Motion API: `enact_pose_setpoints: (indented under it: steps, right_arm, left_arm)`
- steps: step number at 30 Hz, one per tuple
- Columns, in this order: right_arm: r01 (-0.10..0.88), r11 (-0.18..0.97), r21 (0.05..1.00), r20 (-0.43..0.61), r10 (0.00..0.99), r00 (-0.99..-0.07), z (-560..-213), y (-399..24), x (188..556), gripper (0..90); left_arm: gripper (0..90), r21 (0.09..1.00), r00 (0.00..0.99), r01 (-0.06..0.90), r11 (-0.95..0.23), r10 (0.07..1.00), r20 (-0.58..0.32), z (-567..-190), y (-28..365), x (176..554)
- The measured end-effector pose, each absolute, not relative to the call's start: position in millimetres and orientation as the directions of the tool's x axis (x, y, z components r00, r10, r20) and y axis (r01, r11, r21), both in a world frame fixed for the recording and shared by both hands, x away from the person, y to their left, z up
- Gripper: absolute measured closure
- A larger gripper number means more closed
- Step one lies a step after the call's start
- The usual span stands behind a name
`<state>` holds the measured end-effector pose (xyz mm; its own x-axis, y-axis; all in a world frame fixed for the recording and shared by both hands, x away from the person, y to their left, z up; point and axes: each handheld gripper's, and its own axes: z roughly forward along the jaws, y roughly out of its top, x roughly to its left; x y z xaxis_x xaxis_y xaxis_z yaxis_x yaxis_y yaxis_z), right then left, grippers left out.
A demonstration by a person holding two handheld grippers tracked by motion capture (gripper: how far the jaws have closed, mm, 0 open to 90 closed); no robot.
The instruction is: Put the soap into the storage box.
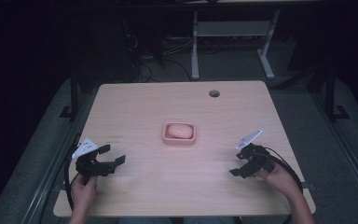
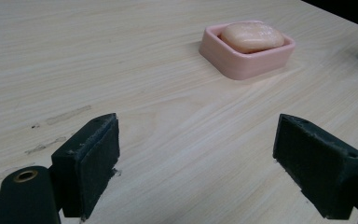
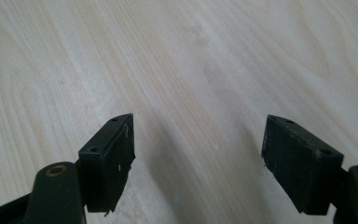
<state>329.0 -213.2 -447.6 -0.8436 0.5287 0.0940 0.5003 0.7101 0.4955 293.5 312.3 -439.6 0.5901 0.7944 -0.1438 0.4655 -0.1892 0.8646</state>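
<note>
Presently both hand-held grippers, left [image 1: 113,156] and right [image 1: 237,164], are being held spread and empty, so the soap [image 1: 179,130] is at risk of being squeezed out of its dish [image 1: 179,141] if pinched carelessly.

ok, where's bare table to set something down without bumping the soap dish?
Plenty of room. The pink soap dish with its soap sits alone mid-table. Free: the far strip between the dish and the cable hole, both side margins, and the near span between the left hand-held gripper and the right hand-held gripper. Only the near corners, under the hands, are occupied.
</note>
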Motion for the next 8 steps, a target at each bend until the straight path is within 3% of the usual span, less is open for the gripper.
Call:
enact_pose_setpoints:
  steps: [8]
  right_arm:
    - [0.504, 0.671, 0.544, 0.087, 0.552, -0.829, -451, -220, 306, 23.3]
  left_arm:
    - [14.2, 0.861, 0.598, 0.463, -0.213, 0.791, -0.126, -440, 309, 294]
